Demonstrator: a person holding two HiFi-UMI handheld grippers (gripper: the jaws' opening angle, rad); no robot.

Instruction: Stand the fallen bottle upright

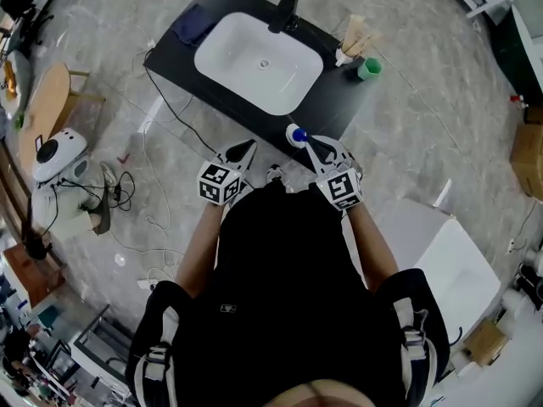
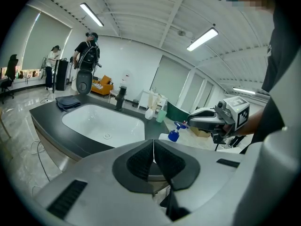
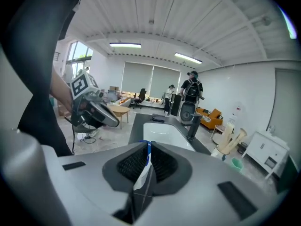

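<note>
The white bottle (image 1: 296,135) with a blue pump top sits at the near edge of the black counter (image 1: 339,102). My right gripper (image 1: 310,143) is shut on its top end; in the right gripper view a white and blue part of the bottle (image 3: 142,175) is pinched between the pads. In the left gripper view the bottle (image 2: 173,135) shows beside the tip of the right gripper (image 2: 189,122), and it looks tilted. My left gripper (image 1: 246,150) hovers just left of the bottle, off the counter's edge, its jaws (image 2: 154,152) shut with nothing between them.
A white sink (image 1: 259,62) fills the counter's middle, with a black faucet (image 1: 285,11) behind it. A dark cloth (image 1: 193,24) lies far left, a green cup (image 1: 369,69) and a white holder (image 1: 352,42) far right. Cables (image 1: 161,142) trail on the floor; a white table (image 1: 454,261) stands to my right.
</note>
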